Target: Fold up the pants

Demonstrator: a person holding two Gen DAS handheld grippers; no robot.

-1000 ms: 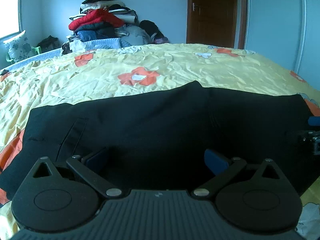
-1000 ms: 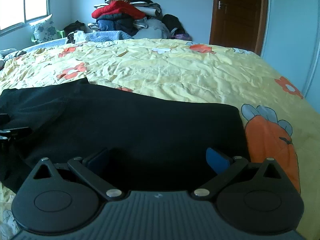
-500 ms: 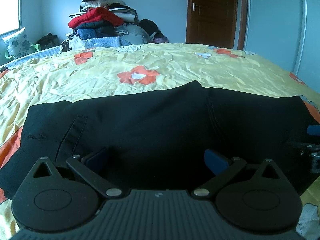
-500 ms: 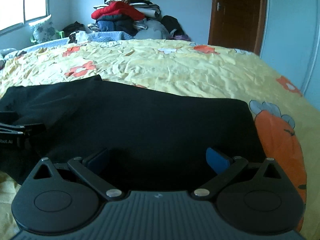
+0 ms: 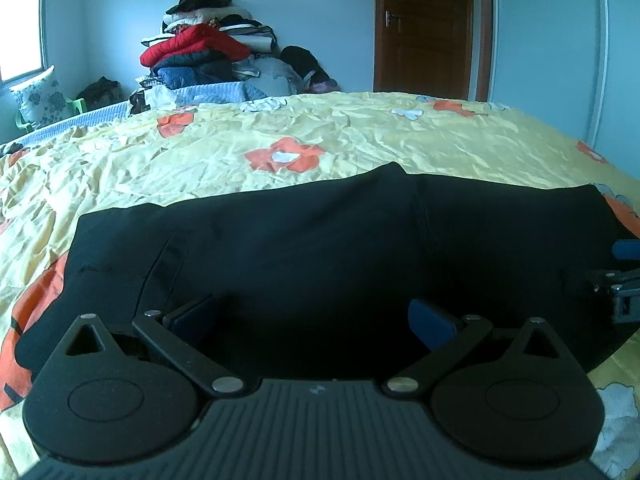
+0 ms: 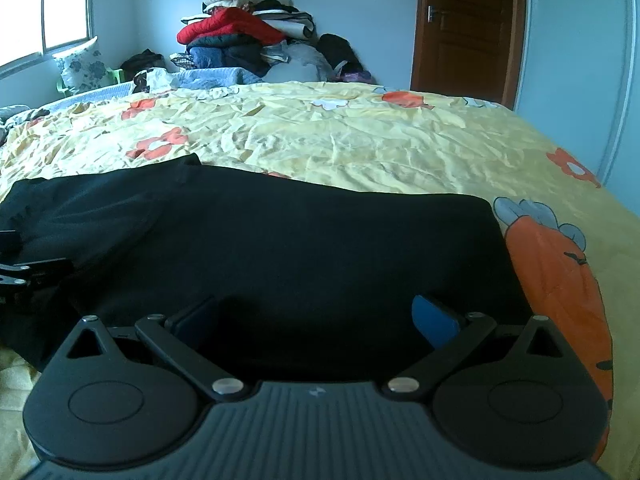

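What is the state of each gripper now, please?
Left gripper: open, holding nothing, over the pants.
Right gripper: open, holding nothing, over the pants.

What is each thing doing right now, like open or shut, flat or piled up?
Left gripper: open, fingers spread over the pants.
Right gripper: open, holding nothing.
Pants: lying flat on the bed, not held.
Bed sheet: spread out, wrinkled.
Door: shut.
Clothes pile: stacked high against the wall.
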